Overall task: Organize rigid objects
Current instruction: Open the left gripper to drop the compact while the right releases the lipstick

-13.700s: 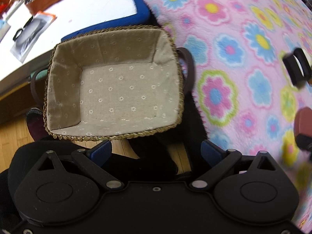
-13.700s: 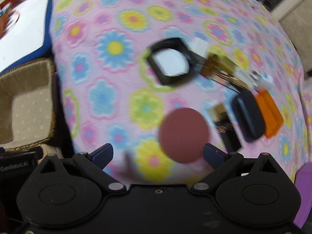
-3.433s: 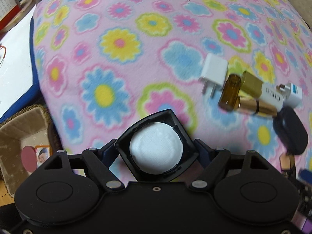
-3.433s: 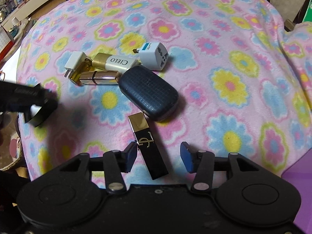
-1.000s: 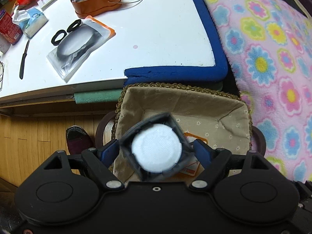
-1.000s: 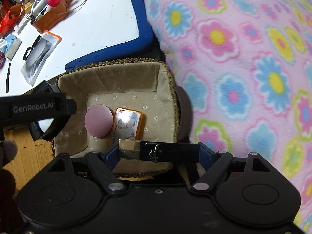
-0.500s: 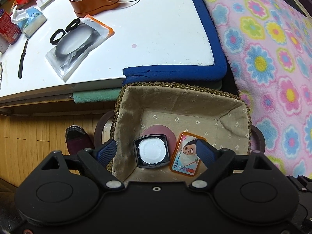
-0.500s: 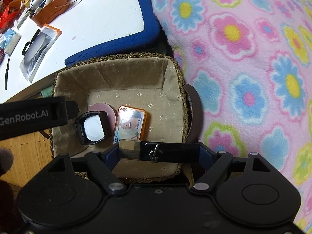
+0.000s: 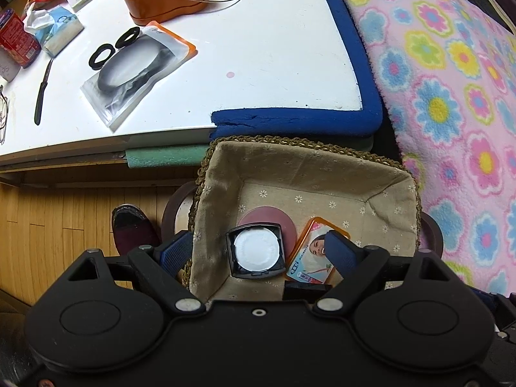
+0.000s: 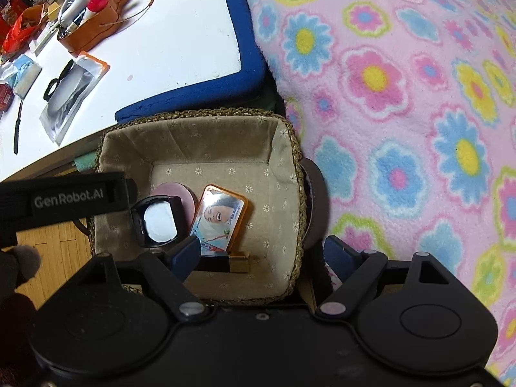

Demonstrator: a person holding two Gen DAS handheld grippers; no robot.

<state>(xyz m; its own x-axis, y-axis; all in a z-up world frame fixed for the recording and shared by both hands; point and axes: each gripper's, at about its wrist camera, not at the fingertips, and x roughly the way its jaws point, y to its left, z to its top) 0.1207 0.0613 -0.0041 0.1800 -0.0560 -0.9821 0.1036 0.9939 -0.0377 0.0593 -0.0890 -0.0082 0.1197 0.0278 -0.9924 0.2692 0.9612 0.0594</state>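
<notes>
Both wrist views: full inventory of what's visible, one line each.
basket: 1, woven, beige floral liner, on the floor beside the table
square compact: 1, black with white pad, in basket, overlapping the disc
round disc: 1, dusty pink, in basket under the compact
orange tin: 1, face print, in basket beside the compact
lipstick: 1, black with gold end, in basket at the near wall
blanket: 1, pink floral, right of basket
table: 1, white, blue edging, cluttered
shoe: 1, dark red, on wood floor
left gripper: open, over basket
right gripper: open, over basket
</notes>
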